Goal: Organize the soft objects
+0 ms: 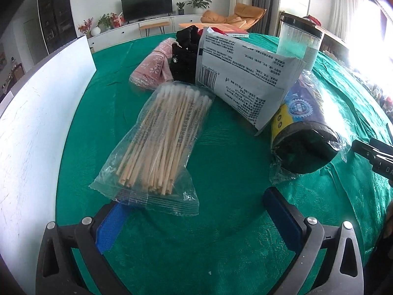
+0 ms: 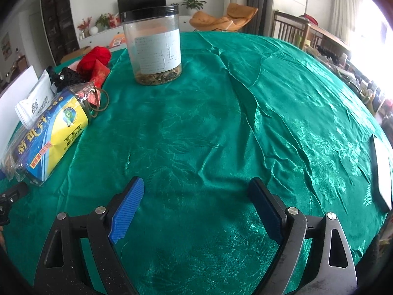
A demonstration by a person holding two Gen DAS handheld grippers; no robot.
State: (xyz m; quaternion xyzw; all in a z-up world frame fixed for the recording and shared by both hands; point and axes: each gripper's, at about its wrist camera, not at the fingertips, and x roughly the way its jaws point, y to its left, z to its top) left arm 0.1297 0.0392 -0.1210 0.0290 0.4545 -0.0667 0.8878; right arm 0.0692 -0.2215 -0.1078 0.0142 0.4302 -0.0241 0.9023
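**Both claws spread wide over green cloth, nothing gripped**

Left gripper [image 1: 196, 211] is hovering low with its jaws gaping; the sealed edge of the cotton swab bag [image 1: 159, 145] is lying across the tip of its left blue pad [image 1: 110, 228], not pinched. Right gripper [image 2: 196, 211] is likewise standing agape over bare cloth, holding nothing.

Surface: a shiny green tablecloth [image 2: 221, 123], creased, is covering the table. A white board [image 1: 36, 113] is standing along the left edge.

Left to right in the left wrist view: pink floral cloth roll [image 1: 152, 68], black knit item [image 1: 183, 56], white printed packet [image 1: 248, 83] leaning upright, wrapped roll of bags [image 1: 302, 127] lying on its side, and clear jar with black lid [image 1: 299, 41] behind.

In the right wrist view, red yarn ball [image 2: 95, 56] is sitting far left, the jar is standing upright mid-table, well apart from the claw.

Room: a TV [image 1: 147, 5], potted plants and an orange lounge chair [image 1: 233, 14] are showing behind.
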